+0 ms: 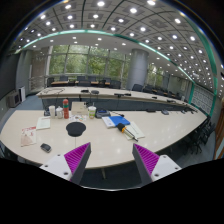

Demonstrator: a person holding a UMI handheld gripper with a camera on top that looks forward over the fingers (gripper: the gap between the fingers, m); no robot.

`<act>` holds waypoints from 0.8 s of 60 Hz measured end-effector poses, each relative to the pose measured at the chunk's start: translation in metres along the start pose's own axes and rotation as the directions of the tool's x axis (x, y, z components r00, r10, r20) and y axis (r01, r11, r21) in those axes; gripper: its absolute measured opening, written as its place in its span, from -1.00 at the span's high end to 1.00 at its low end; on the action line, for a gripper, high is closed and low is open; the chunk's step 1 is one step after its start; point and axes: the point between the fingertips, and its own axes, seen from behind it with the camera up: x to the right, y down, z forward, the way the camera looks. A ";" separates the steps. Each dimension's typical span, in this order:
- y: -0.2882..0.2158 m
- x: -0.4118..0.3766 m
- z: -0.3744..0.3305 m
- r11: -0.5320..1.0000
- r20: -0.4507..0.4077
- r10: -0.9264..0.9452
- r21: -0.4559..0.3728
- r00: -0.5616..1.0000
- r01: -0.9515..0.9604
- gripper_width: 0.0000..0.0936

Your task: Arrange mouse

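- Cream-white conference table [100, 140], big and curved, filling most of the view ahead of the fingers, with a second long table [120, 97] further back.
- Ceiling full of little round lights [110, 25], plus a wall of windows [85, 62] behind the far table.
- Dark office chairs [150, 90] lined up along the far side, too small to count.
- Blue thing [118, 120], maybe a folder or a cloth, lying on the near table to the right of centre, with white paper [132, 130] just beside it.
- Round dark object [76, 128] sitting on the near table, beyond the left finger and well apart from it. Could be the mouse, could be something else, honestly can't tell at this size.
- Cluster of small bottles and cups [62, 110] standing upright behind that dark object, one of them reddish.
- Small dark item [45, 147] near the table's edge, left of the left finger. Also can't tell what it is.
- Gripper [112, 160] spread wide, nothing between the fingers, purple pads [77, 157] facing each other across bare tabletop, touching nothing.
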 end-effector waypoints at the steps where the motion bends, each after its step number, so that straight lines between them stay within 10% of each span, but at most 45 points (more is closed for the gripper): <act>1: 0.001 0.000 0.000 1.000 0.000 0.001 -0.003 1.000 -0.001 -0.82; 21: 0.115 -0.032 0.059 0.993 0.015 -0.013 -0.119 1.000 0.015 -0.83; 48: 0.215 -0.333 0.131 0.987 0.343 -0.017 -0.147 0.939 0.071 -0.84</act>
